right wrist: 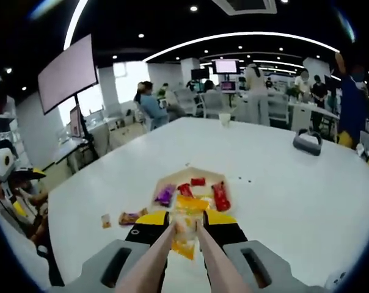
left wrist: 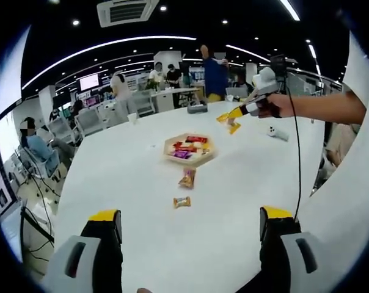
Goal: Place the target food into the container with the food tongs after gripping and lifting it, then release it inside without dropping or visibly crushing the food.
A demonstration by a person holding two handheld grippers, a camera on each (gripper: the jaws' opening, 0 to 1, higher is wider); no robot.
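Left claw [left wrist: 190, 227] sat low over the white counter [left wrist: 135, 183] w/ its jaws wide apart and nothing between them, idle from what I could see. Ahead of it, going left to right, lay a small loose snack [left wrist: 182, 202], then a 2nd wrapped snack [left wrist: 187, 177] just behind it, then the hexagonal wooden tray [left wrist: 190, 149] w/ red, purple and yellow packets inside. Further right in the left gripper view, a hand carried the right claw [left wrist: 240, 112] up above the counter, w/ a yellow-orange packet [left wrist: 230, 121] dangling at its tip.

Right gripper view gave me the close look: right claw [right wrist: 186, 226] was squeezed onto the food tongs [right wrist: 172, 259], and the tong tips pinched that packet [right wrist: 186, 235], lifted clear of the counter and hanging near the tray's [right wrist: 172, 178] front edge, not yet over it as far as I judged. Two loose snacks [right wrist: 129, 217] lay to the left on the counter.

Risks from here, imo: the pinch caught just part of the wrapper, so a quick swing fwd could let it slip out short of the tray. Squeezing harder to compensate could crumple the food. The tray was already crowded, so releasing too high could bounce the packet off the others and over the rim.
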